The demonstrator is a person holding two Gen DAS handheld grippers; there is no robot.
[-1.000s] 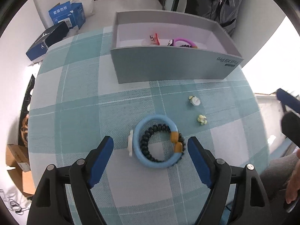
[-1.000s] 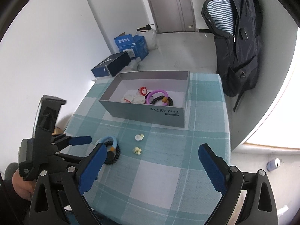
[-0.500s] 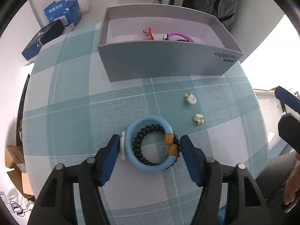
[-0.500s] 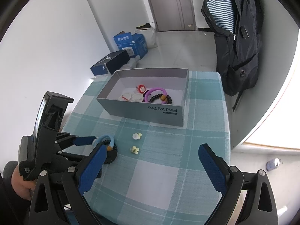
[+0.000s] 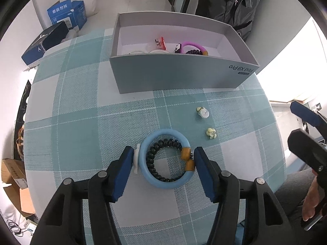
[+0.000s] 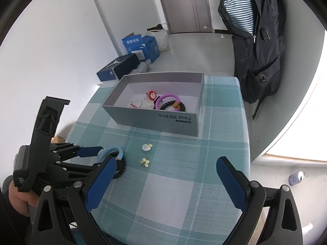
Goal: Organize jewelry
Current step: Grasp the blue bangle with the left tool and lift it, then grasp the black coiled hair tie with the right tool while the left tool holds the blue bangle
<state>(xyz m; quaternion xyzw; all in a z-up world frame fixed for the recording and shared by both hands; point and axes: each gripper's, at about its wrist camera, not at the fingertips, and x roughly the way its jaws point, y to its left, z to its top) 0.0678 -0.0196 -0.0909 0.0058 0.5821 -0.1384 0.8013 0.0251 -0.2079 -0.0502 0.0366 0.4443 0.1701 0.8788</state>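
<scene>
A light blue bangle (image 5: 166,160) with a black bead bracelet (image 5: 161,159) inside it lies on the checked tablecloth. My left gripper (image 5: 163,159) has its blue pads (image 5: 124,171) touching both sides of the bangle, shut on it. It also shows in the right wrist view (image 6: 100,157). Two small pale earrings (image 5: 202,113) (image 5: 210,133) lie to the right. The grey box (image 5: 184,77) at the back holds a purple bangle (image 5: 193,47) and other jewelry. My right gripper (image 6: 165,181) is open and empty above the table's near edge.
The table (image 6: 224,122) with the teal checked cloth ends close behind the box. Blue cartons (image 6: 141,45) and a dark shoebox (image 6: 118,67) sit on the floor beyond. A black backpack (image 6: 255,40) hangs at the right.
My left gripper has moved forward and closed from wide open until its pads touch the blue bangle. The right gripper has stayed open and nearly still.
</scene>
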